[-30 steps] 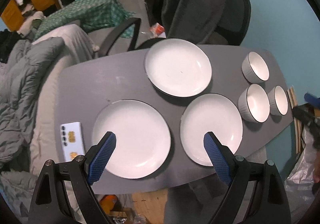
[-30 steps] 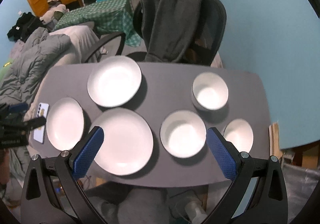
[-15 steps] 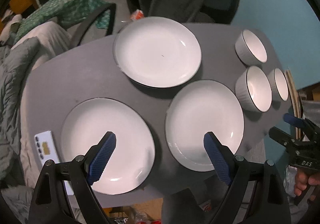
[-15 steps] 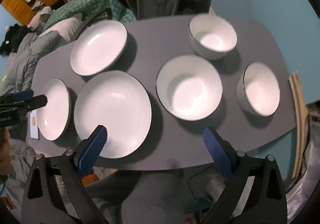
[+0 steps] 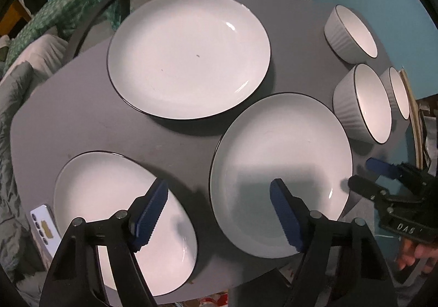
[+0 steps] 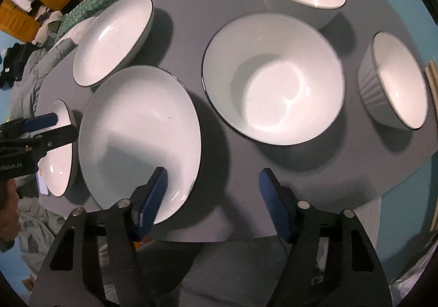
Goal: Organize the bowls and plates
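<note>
1. Three plates and three bowls sit spread over the grey table (image 5: 82,120), none stacked.
2. The left hand-held gripper (image 5: 219,214) hovers over the gap between the near plate (image 5: 109,197) and the middle plate (image 5: 282,159); its jaws have just been closing but stand apart, holding nothing.
3. The right hand-held gripper (image 6: 212,197) straddles the middle plate's rim, near the big bowl (image 6: 273,79); its jaws have also been closing, pads clear.
4. The crockery looks glazed: stiff, slippery, breakable, fairly heavy. Pinch a rim squarely.
</note>
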Tool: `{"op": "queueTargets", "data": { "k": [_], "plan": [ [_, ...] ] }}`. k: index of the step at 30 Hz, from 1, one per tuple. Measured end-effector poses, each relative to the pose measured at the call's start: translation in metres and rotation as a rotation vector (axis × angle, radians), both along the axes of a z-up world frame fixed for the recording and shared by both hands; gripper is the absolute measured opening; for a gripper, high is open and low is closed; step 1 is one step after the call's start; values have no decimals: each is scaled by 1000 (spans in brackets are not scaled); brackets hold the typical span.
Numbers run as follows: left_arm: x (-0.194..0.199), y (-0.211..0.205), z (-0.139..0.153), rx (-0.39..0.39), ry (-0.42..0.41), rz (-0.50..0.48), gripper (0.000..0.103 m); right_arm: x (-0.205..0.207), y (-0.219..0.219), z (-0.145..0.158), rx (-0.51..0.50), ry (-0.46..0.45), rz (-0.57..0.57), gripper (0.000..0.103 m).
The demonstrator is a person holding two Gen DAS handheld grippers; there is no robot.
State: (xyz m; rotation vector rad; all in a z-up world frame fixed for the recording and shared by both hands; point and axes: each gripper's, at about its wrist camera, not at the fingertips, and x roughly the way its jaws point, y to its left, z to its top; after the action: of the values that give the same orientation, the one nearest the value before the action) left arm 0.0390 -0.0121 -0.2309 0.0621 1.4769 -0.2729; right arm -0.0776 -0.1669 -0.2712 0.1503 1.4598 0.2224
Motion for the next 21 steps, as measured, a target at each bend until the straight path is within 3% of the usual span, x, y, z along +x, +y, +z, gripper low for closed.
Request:
{"op": "queueTargets", "data": {
  "k": [9,15,19,21],
  "plan": [
    [5,-1,-12,-9,24,-10,76,3,4,-12,-17,4,12,59],
    [10,1,-22,-43,73,16,59,4,-5,-12,18,34,-1,50],
    [13,-3,-28,-54,89,21,52,6,-13,-14,-8,57,11,33],
    [13,-2,-31,-52,100,23,40,6,-17,-16,3,74,15,27]
  ]
}}
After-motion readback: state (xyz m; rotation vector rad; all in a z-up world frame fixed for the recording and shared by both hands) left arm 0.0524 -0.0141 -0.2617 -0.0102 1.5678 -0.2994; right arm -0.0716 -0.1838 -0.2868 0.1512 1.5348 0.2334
